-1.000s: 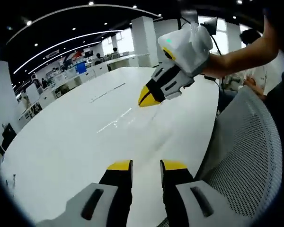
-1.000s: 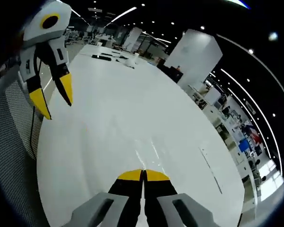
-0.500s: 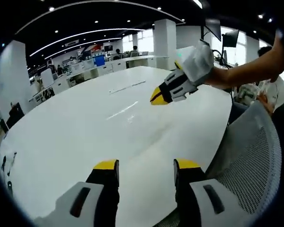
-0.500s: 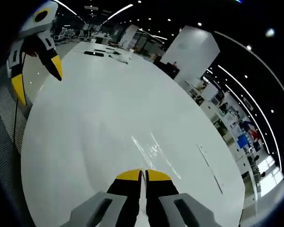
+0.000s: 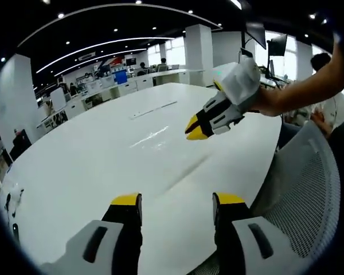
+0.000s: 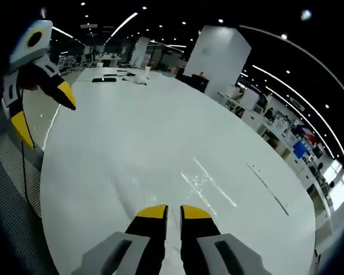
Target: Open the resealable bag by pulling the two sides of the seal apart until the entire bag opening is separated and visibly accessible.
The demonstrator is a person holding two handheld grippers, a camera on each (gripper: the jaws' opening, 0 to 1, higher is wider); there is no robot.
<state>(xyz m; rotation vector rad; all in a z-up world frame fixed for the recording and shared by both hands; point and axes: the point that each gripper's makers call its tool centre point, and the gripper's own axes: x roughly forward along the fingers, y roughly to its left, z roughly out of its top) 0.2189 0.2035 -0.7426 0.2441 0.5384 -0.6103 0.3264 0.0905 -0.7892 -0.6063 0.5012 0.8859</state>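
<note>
Right gripper (image 6: pixel 167 210) jaws parted slightly since earlier; left gripper (image 5: pixel 176 199) spread wide; bag possibly out of view.

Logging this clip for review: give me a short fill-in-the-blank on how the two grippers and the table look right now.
1. The left gripper has its jaws ____.
2. The tips of the right gripper are coloured ____.
3. Both grippers hang over a big ____ table.
4. Neither gripper is holding ____.

Missing words: open; yellow; white; anything

Open-plan office: long white table (image 5: pixel 103 166), mesh office chair (image 5: pixel 301 189) beside it, rows of desks with monitors (image 5: pixel 132 80) beyond it, ceiling strip lights (image 5: pixel 103 43) above.
</note>
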